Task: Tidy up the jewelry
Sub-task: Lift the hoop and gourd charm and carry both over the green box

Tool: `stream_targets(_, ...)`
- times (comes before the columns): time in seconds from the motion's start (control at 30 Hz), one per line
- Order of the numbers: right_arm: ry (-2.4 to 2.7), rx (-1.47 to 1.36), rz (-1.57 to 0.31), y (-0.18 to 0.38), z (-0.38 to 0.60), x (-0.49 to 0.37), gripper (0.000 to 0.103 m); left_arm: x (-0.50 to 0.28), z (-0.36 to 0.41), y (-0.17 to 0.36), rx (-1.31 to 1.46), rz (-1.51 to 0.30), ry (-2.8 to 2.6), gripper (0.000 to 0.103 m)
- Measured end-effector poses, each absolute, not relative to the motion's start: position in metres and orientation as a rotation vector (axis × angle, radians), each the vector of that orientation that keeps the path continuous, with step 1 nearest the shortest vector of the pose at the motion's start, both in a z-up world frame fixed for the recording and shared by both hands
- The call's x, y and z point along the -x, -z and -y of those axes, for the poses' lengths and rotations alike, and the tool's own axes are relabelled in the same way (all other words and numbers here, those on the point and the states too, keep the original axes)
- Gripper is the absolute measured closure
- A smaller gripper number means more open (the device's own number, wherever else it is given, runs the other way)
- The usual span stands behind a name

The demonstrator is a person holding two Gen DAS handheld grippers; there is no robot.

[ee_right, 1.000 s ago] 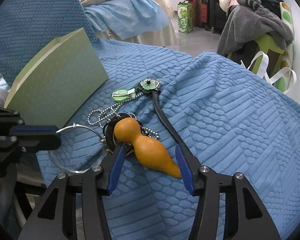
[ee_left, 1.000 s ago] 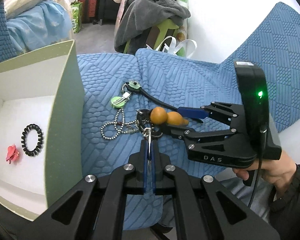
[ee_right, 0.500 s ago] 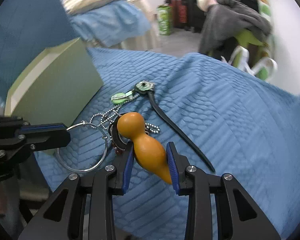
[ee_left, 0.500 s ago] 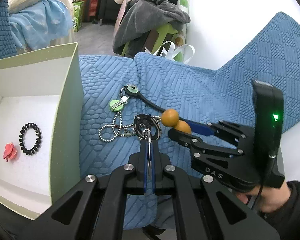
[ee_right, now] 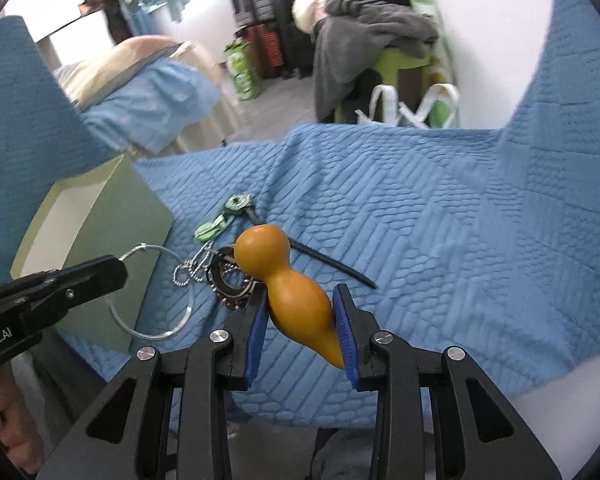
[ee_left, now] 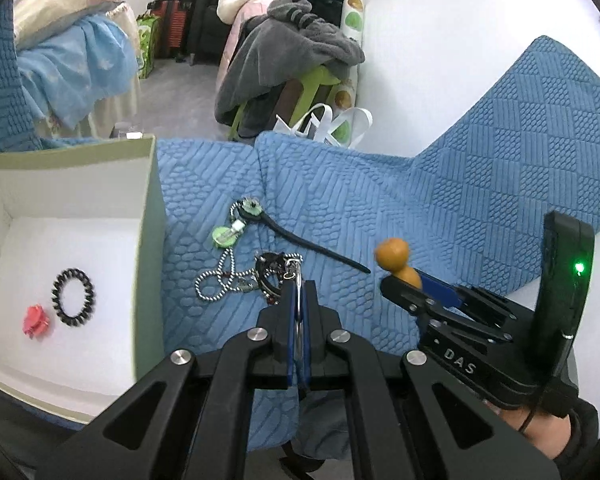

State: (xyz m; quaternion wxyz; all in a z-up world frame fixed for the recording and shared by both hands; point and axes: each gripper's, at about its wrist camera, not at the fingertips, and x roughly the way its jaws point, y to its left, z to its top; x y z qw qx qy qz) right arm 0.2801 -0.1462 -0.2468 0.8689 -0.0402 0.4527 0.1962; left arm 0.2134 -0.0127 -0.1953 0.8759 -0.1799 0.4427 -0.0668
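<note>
**Two grippers hold a gourd and a wire hoop above a blue quilt**

The right gripper (ee_right: 300, 328) is clamped on an orange gourd-shaped pendant (ee_right: 288, 288), its blue pads pressing the fat lower bulb while the rounded head juts forward toward 11 o'clock, clear of the blue quilted cover (ee_right: 440, 240). In the left wrist view the same pendant (ee_left: 396, 260) shows at 3 o'clock, lifted above the cloth in the right gripper (ee_left: 410, 284).

The left gripper (ee_left: 298, 300) is closed on a thin silver wire hoop (ee_right: 152, 292), seen edge-on between its pads in its own camera and as a full circle at 9 o'clock in the right wrist view.

On the cover just ahead of both tools lie a dark beaded bracelet (ee_left: 272, 272), a silver ball chain (ee_left: 220, 284), a round green charm (ee_left: 223, 236) and a black hair stick (ee_left: 312, 244) with a green ornament at its far end.

At 9 o'clock in the left view stands an open pale green box (ee_left: 148, 264) with a white interior, holding a black coil hair tie (ee_left: 73, 297) and, just beside it, a small red flower clip (ee_left: 36, 320).
</note>
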Motion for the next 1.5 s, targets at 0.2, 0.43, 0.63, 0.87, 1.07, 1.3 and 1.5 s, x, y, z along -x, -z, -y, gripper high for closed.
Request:
stream_targets(0.2, -0.383, 0.047, -0.937, 0.231, 0.144, -0.269, 0.073, -0.211, -0.001, 0.175, 0.386, -0.888, 0.141, 0.101)
stream_targets(0.43, -0.381, 0.021, -0.851, 0.184, 0.131, -0.264, 0.073, -0.204, -0.024, 0.134, 0.377, -0.838, 0.143, 0.101)
stream_targets(0.63, -0.411, 0.016, -0.756, 0.135, 0.110, -0.258, 0.073, -0.189, -0.054, 0.093, 0.370, -0.750, 0.107, 0.101)
stream_targets(0.87, -0.487, 0.026, -0.692, 0.098, 0.075, -0.248, 0.073, -0.173, -0.091, 0.068, 0.368, -0.672, 0.033, 0.101)
stream_targets(1.07, -0.558, 0.053, -0.684, 0.091, 0.034, -0.241, 0.073, -0.164, -0.122, 0.071, 0.376, -0.658, -0.024, 0.101)
stream_targets(1.3, -0.612, 0.107, -0.747, 0.116, -0.011, -0.238, 0.073, -0.156, -0.154, 0.088, 0.403, -0.680, -0.079, 0.101)
stream_targets(1.5, -0.632, 0.145, -0.822, 0.145, -0.041, -0.239, 0.073, -0.157, -0.171, 0.113, 0.420, -0.735, -0.108, 0.101)
